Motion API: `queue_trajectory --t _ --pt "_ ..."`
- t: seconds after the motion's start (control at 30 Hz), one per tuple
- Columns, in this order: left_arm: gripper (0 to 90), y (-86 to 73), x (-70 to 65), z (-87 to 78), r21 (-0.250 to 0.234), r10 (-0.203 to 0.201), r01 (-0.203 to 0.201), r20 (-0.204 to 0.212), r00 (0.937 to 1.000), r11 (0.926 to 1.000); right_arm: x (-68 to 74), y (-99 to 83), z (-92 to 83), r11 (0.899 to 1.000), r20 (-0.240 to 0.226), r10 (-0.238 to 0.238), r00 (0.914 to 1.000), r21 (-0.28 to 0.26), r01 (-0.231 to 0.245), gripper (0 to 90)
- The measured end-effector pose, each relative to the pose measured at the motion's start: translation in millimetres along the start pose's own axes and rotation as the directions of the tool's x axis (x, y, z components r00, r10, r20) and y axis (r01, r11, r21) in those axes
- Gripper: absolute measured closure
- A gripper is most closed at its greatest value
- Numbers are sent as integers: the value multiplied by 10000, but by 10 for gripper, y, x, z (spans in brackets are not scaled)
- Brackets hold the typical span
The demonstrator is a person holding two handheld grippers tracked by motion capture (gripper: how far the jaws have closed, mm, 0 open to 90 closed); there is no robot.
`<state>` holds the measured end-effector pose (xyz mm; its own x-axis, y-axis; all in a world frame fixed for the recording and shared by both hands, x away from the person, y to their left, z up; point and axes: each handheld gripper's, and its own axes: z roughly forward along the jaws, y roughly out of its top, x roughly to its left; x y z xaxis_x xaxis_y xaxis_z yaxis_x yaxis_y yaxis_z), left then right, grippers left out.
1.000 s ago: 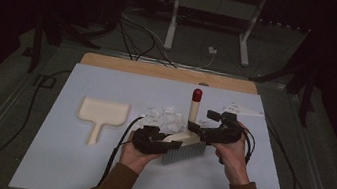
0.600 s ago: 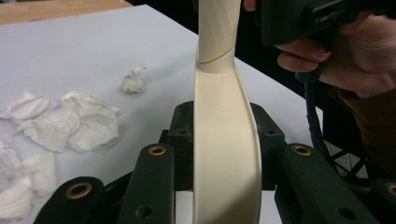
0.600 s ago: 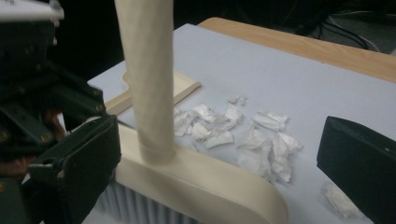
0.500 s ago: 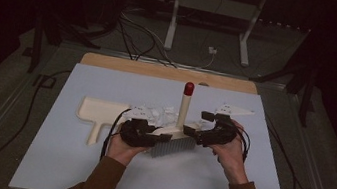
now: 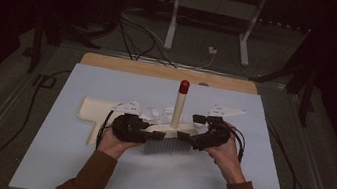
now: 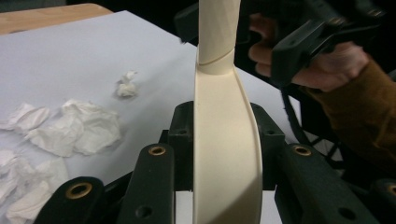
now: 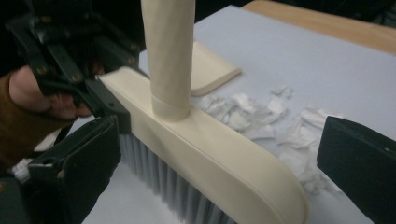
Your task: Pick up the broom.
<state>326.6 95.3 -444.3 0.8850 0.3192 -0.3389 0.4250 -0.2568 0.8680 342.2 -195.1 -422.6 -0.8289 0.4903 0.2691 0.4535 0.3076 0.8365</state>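
A cream hand brush [image 5: 167, 142] with grey bristles stands on the white board, its red-tipped handle [image 5: 181, 101] upright. My left gripper [image 5: 143, 132] is shut on the left end of the brush head [image 6: 226, 177], one jaw pressed to each side. At the right end of the head is my right gripper [image 5: 197, 139]. In the right gripper view its jaws stand wide on either side of the brush [image 7: 201, 140] without touching it. Crumpled white paper scraps [image 5: 153, 112] lie just behind the brush. A cream dustpan [image 5: 90, 110] lies flat to the left.
The white board [image 5: 94, 174] rests on a wooden top [image 5: 160, 69]. Larger white paper pieces [image 5: 227, 111] lie at the back right. Cables [image 5: 32, 114] trail off the board's left side, and a stand's legs [image 5: 207, 24] rise beyond the table.
The brush and my left gripper have slid left toward the dustpan, and the handle stands more upright. The right hand has barely shifted.
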Motion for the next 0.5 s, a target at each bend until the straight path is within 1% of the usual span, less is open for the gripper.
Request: queue_trajectory --t 0.03,0.07,0.1,0.13,0.17,0.2,0.23,0.27,0.33,0.37,0.4,0.43,0.5 --pt "692 1 1 -4 -10 21 -21 81 10000 10000 17 -9 35 9997 -103 -134 9999 224 137 0" --pt "692 5 2 -17 -2 60 -60 281 9996 10000 29 -10 51 9992 -119 -162 9998 374 167 0" --pt "692 5 2 -17 -2 60 -60 281 9996 10000 40 -13 64 9985 -129 -204 9997 513 210 3" --pt "692 10 -5 -28 -68 31 -28 447 9990 10000 48 -15 74 9979 -117 -241 9996 597 248 15" --pt "692 10 -5 -28 -68 31 -28 447 9990 10000 48 -15 74 9979 -117 -241 9996 597 248 15" --pt "692 14 -12 -36 -118 82 -75 626 9980 9999 56 -19 84 9966 -191 -227 9996 784 242 37" --pt "692 16 -15 -37 -119 128 -120 712 9974 9999 58 -21 87 9957 -166 -274 9995 876 288 48" --pt "692 16 -15 -37 -119 128 -120 712 9974 9999 62 -24 88 9951 -128 -313 9994 934 323 54" --pt "692 17 -18 -38 -57 160 -156 753 9970 9999 65 -28 83 9946 -263 -336 9991 975 360 83" --pt "692 16 -15 -39 -32 147 -145 778 9969 9999 65 -28 83 9946 -263 -336 9991 975 360 83" --pt "693 15 -13 -39 0 123 -124 804 9967 9999 80 -27 79 9935 -235 -501 9985 1013 522 105" --pt "693 14 -11 -40 22 118 -121 836 9964 9999 85 -26 78 9930 -309 -550 9980 1034 579 120" --pt "693 13 -10 -42 113 147 -159 1032 9946 9998 86 -27 73 9922 -527 -549 9971 1091 604 136"
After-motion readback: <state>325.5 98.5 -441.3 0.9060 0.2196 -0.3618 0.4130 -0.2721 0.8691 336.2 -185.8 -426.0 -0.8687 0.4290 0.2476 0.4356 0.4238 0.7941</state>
